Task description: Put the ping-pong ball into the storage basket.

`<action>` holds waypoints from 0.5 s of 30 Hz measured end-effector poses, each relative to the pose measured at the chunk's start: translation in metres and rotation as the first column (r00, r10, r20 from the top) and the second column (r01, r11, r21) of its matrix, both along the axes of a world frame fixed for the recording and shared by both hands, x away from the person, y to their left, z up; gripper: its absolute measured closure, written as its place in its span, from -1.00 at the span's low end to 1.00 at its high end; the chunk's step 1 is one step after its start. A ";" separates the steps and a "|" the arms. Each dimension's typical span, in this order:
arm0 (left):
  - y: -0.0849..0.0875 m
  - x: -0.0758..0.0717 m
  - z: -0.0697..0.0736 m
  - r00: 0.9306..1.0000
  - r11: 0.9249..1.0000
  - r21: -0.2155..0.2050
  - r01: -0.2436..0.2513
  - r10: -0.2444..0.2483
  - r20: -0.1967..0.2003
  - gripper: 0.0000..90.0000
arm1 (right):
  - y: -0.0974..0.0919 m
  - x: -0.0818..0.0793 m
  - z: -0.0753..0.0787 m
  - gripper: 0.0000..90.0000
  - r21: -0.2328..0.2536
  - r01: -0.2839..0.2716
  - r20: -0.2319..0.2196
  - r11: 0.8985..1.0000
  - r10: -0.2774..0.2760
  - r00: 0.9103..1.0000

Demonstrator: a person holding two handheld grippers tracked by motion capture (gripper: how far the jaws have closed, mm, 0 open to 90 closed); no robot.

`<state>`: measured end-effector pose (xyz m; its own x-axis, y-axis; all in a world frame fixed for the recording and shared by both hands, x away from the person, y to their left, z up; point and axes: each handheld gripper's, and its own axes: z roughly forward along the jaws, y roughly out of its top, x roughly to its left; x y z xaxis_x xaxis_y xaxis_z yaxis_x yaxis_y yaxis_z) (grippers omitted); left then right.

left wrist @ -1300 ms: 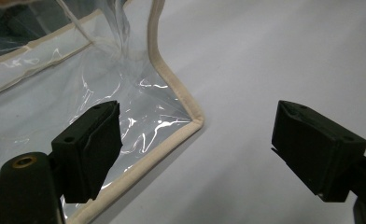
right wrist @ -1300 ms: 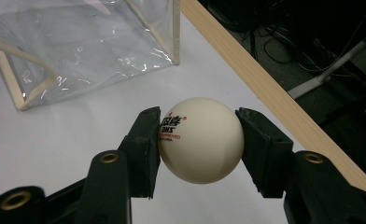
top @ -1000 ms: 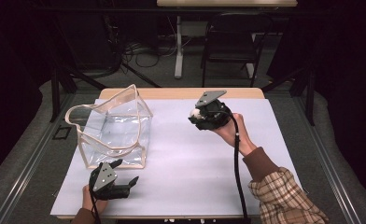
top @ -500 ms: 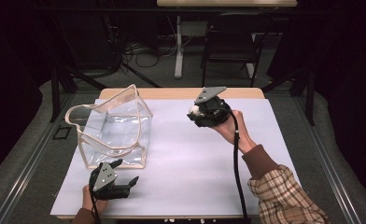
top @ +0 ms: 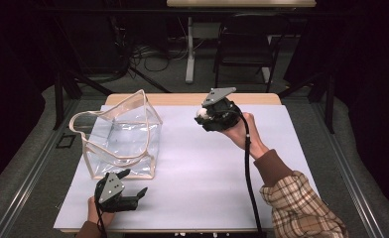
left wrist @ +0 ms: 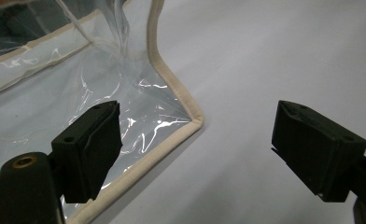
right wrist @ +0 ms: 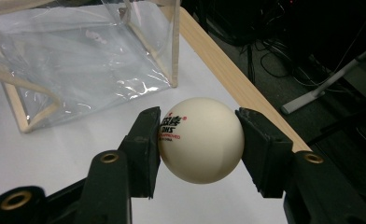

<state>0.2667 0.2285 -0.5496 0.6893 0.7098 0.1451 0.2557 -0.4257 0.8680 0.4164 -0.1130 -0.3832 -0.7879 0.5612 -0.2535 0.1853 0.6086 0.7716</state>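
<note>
A white table-tennis ball point(right wrist: 201, 139) with red and black print sits clamped between the two black jaws of my right gripper point(right wrist: 200, 140). That right gripper point(top: 202, 115) is held above the far middle of the table, and the ball point(top: 201, 113) peeks out at its left end. A clear plastic bag point(top: 118, 136) with beige trim stands open at the left of the white sheet; its near corner point(left wrist: 190, 122) lies just ahead of my left gripper point(left wrist: 197, 149), whose jaws stand wide apart with nothing between them. The left gripper point(top: 133, 191) rests low by the table's front edge, below the bag.
The white sheet point(top: 192, 183) covers most of the wooden table point(top: 182, 98), whose far edge runs close behind the right gripper. A black cable point(top: 248, 173) trails from the right gripper along a plaid sleeve point(top: 301, 208). Chairs and cables stand on the dark floor beyond.
The right gripper with the ball has shifted slightly left toward the bag. The left gripper and the bag have stayed put.
</note>
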 end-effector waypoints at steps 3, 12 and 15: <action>0.000 0.000 0.000 1.000 1.000 0.000 0.001 -0.001 0.001 -0.64 | 0.002 0.001 0.002 0.13 0.004 -0.001 0.001 1.000 0.001 1.000; 0.000 0.000 0.000 1.000 1.000 -0.002 0.001 -0.001 0.001 -0.64 | 0.009 0.003 0.005 0.13 0.004 -0.013 0.010 1.000 0.013 1.000; 0.000 0.000 0.000 1.000 1.000 -0.002 0.001 -0.001 0.000 -0.64 | 0.011 0.002 0.006 0.13 0.003 -0.018 0.016 1.000 0.018 1.000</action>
<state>0.2668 0.2285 -0.5497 0.6899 0.7094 0.1440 0.2552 -0.4246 0.8687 0.4187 -0.1015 -0.3773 -0.7937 0.5477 -0.2646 0.1614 0.6090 0.7765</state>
